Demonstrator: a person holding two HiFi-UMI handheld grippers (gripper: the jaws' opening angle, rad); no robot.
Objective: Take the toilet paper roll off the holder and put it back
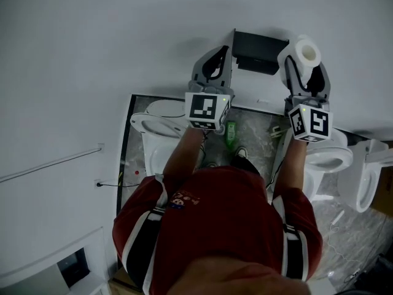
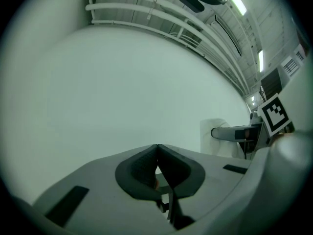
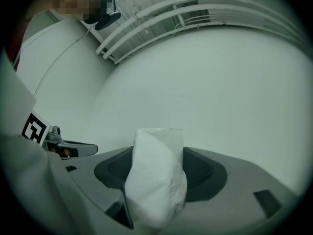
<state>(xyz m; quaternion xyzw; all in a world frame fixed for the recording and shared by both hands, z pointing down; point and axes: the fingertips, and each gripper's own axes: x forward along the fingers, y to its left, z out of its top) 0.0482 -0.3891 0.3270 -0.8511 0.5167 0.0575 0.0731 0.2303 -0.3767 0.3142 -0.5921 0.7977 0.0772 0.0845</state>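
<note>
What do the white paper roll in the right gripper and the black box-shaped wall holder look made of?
The white paper roll looks like soft tissue paper with a matte finish. Its surface is faintly textured, and it is squashed narrow where the right gripper clamps it. The black box-shaped wall holder is probably plastic or coated metal. Its flat dark faces look smooth and dull, but it is too small to tell which.

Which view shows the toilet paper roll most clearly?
The right gripper view: the roll fills the middle, clamped between the jaws. The head view shows it small, end-on; the left gripper view, barely a pale edge.
</note>
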